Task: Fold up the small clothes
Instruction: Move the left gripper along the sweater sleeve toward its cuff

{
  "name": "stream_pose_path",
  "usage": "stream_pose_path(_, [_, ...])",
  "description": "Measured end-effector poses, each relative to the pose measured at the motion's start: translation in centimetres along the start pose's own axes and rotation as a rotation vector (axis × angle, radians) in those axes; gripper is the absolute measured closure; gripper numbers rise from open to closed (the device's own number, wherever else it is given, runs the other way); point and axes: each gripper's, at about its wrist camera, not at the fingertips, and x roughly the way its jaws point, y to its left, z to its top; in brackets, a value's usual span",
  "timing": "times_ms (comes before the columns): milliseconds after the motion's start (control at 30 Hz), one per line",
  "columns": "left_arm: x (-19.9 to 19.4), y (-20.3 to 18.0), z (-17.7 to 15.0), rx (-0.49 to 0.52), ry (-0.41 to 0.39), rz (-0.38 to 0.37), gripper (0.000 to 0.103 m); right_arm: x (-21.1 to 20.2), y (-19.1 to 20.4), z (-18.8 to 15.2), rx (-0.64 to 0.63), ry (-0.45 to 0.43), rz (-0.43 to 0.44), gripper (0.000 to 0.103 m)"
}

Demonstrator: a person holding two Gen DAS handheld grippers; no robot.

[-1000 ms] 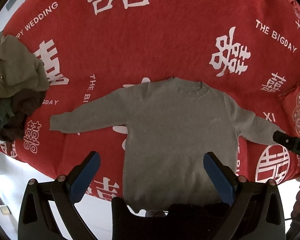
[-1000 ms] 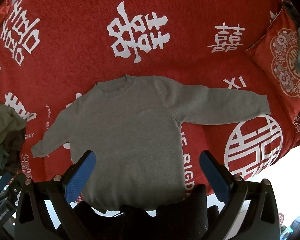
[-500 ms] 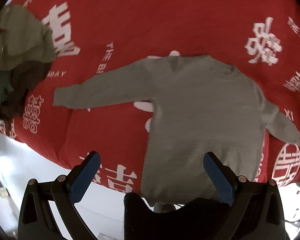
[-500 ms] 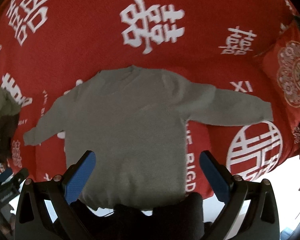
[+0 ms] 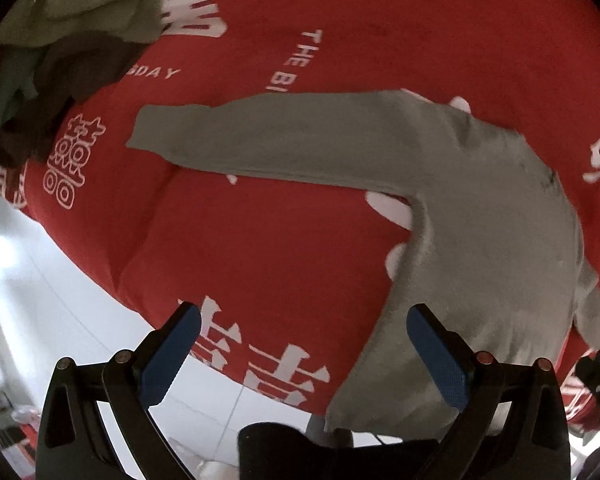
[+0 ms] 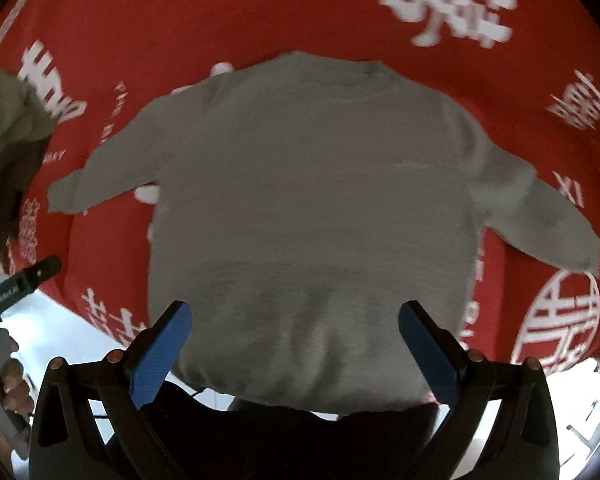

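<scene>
Jaws wide open on both my grippers, L (image 5: pixel 303 346) and R (image 6: pixel 295 342), nothing held. Grey sweater (image 6: pixel 312 208) lies flat w/ sleeves spread, hem at bed's near edge. Clothes pile (image 5: pixel 60 52) beyond, toward bed's (image 5: pixel 420 28) left edge.

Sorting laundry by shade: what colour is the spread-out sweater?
Plain grey-green sweater, no pattern; clearest in the right wrist view.

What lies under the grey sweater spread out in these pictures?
The grey sweater lies flat on a red blanket printed with white characters and English words. Print shows beside the sleeves; whatever print or other things sit beneath the body is covered.
</scene>
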Motion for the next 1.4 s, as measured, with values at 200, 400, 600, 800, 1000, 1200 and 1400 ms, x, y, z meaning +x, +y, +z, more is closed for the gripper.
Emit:
stream_pose_path(200, [1.3, 3.6, 0.7, -0.093, 0.024, -0.017, 0.0, 0.5, 3.3, 1.3, -0.064, -0.01, 0.007, 0.0])
stream_pose_path(400, [1.8, 5.4, 0.9, -0.137, 0.031, -0.018, 0.0, 1.0, 4.6, 2.0, -0.086, -0.005, -0.009, 0.0])
stream_pose_path(600, [2.2, 6.2, 1.0, -0.155, 0.038, -0.027, 0.0, 0.9, 4.8, 2.1, -0.087, -0.009, -0.016, 0.0])
stream_pose_path(800, [2.8, 7.1, 1.4, -0.175, 0.039, -0.035, 0.0, 1.3, 4.8, 2.4, -0.087, -0.009, -0.023, 0.0])
stream_pose_path(1000, [4.1, 8.6, 1.5, -0.216, 0.046, -0.041, 0.0, 2.5, 5.2, 2.5, -0.095, 0.01, -0.022, 0.0])
stream_pose_path(1200, [5.6, 11.3, 1.5, -0.28, 0.03, -0.078, 0.0, 4.4, 6.0, 2.4, -0.109, 0.025, -0.009, 0.0])
stream_pose_path(1400, [8.3, 15.2, 2.7, -0.392, -0.014, -0.134, 0.0, 6.8, 7.0, 2.8, -0.132, 0.033, 0.004, 0.0])
